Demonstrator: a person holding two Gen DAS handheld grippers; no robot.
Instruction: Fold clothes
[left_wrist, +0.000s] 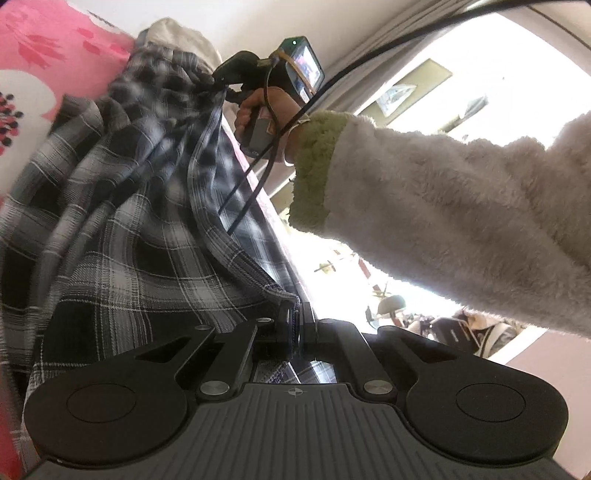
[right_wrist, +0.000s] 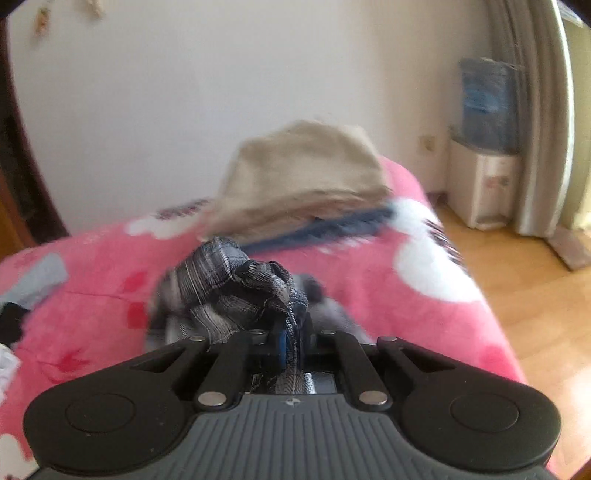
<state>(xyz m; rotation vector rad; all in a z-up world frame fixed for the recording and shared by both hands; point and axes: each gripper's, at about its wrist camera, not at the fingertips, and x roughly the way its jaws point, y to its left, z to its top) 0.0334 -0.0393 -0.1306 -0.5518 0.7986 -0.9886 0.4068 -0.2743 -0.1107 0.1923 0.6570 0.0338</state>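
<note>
A black, grey and white plaid garment (left_wrist: 122, 229) hangs stretched between both grippers above a pink bed. My left gripper (left_wrist: 295, 317) is shut on one hem corner of it. In the left wrist view the right gripper (left_wrist: 221, 79) appears at the top, held by a hand in a fluffy sleeve (left_wrist: 443, 206), clamped on the far end of the cloth. From the right wrist view, my right gripper (right_wrist: 293, 332) is shut on a bunched fold of the plaid garment (right_wrist: 229, 288).
A pink floral blanket (right_wrist: 424, 295) covers the bed. Folded beige and blue clothes (right_wrist: 303, 184) lie stacked at its far end by a white wall. A water dispenser (right_wrist: 487, 147) and curtain stand right, over wooden floor. Cables (left_wrist: 258, 177) dangle from the right gripper.
</note>
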